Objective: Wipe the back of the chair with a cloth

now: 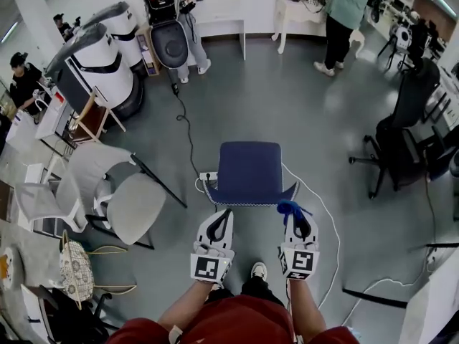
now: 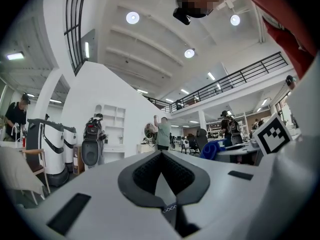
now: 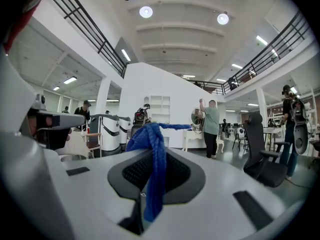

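Two grippers hover just at the near top edge of the one blue chair, which stands alone on grey floor. There is open room ahead of it and to its right. The left gripper has its tongs pressed together on nothing. The right gripper pinches the single blue cloth, bunched at the chair back's right corner.

A white cable curves past the chair on the right, and a power strip lies just beside its left edge. One grey-white chair crowds the left, while one black office chair sits well apart on the right.

The blue chair's legs are hidden under its seat, and its back is seen only edge-on.
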The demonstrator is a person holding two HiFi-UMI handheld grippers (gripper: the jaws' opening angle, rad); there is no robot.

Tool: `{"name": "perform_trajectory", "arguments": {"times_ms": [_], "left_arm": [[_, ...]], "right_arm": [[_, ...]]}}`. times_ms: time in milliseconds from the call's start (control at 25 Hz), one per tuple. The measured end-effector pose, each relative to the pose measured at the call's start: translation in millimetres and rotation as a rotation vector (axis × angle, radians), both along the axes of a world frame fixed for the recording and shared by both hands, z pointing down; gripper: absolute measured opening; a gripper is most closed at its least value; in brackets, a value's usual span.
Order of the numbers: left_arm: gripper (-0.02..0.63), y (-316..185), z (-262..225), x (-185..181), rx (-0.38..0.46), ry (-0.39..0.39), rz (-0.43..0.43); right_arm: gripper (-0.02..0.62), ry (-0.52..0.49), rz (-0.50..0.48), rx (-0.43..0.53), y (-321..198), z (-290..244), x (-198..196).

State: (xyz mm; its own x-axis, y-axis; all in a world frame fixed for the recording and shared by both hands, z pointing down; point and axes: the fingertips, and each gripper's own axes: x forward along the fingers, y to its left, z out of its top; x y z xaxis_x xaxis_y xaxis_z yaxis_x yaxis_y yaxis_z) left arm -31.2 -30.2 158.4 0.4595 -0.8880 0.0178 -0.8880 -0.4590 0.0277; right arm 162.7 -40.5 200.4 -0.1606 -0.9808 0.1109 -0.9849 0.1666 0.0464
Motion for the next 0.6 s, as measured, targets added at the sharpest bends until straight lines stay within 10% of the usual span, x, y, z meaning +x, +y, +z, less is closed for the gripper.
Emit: {"name": "perform_trajectory", "arguments": {"times_ms": [600], "left_arm": [[0.014,-12,-132,-36,0.170,0.034,-0.019]], "right_arm": [[0.052,-0.008,-0.008,0.167,-7,-173,-18]]}}
